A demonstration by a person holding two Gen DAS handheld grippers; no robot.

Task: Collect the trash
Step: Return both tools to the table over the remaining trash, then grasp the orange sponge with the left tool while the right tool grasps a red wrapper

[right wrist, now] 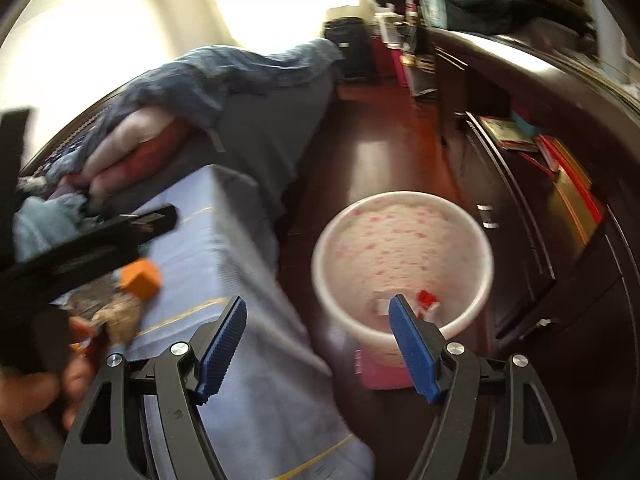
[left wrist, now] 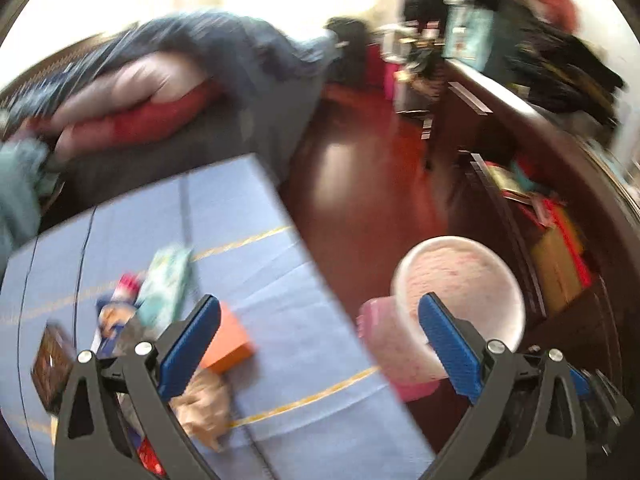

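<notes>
A pink-speckled trash bin stands on the dark wood floor beside a table with a blue cloth. Trash lies on the cloth: an orange box, a crumpled brown paper, a teal packet, a colourful wrapper and a dark box. My left gripper is open and empty over the table's edge. My right gripper is open and empty near the bin, which holds red and white scraps. The orange box and brown paper show at left.
A bed or sofa with a red cushion and blue-grey covers lies behind the table. A dark wooden cabinet with cluttered shelves runs along the right. The other gripper's black arm and a hand show at left.
</notes>
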